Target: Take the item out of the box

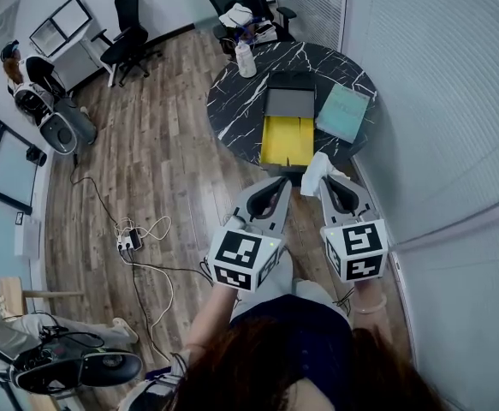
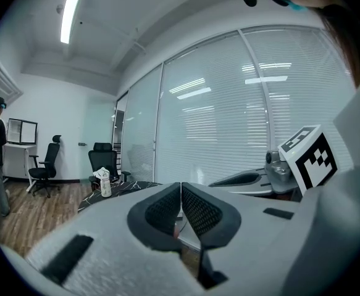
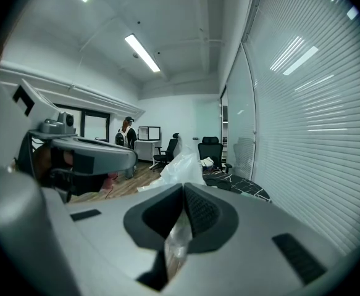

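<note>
Holding a crumpled, translucent white plastic bag (image 3: pixel 181 165) between the tightly closed jaws of the right gripper (image 3: pixel 183 189), a person is facing a round black marble-patterned table (image 1: pixel 240 92). The bag is sitting outside the open box with the yellow lining (image 1: pixel 288 139), near the box's front right corner and the table's near edge. How high it is hanging above that edge cannot be judged. The box's yellow floor is showing bare, so the removal itself is looking largely done. The left gripper (image 2: pixel 181 185) is hovering beside the right 1, its 2 jaws pressed together with nothing between them. A flat teal sheet (image 1: pixel 343 111) is lying just right of the box, and a white bottle (image 1: pixel 246 58) is standing at the table's far edge.

Finishing well is likely calling for a steady squeeze, since thin film tends to slide out of a pinch. The loose upper part is billowing free and could snag on the box wall. Carrying it clear of the box and lowering it onto bare tabletop before easing the jaws apart is looking like the safest course.
</note>
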Motion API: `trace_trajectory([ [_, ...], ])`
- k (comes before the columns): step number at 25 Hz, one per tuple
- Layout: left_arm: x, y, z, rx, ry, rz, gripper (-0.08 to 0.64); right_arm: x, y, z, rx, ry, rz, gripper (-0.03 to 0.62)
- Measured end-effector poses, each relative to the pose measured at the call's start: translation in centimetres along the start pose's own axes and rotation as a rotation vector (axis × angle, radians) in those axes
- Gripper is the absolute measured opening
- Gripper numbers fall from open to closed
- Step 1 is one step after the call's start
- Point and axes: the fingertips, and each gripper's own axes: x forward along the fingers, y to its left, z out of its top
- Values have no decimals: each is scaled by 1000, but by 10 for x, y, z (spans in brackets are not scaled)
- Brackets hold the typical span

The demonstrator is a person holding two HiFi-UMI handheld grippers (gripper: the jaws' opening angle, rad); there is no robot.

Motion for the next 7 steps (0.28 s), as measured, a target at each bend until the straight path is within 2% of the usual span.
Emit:
trace_trajectory([
  [7, 8, 17, -4, -7, 5, 8, 28, 18, -1, -1, 1, 5, 7, 26],
])
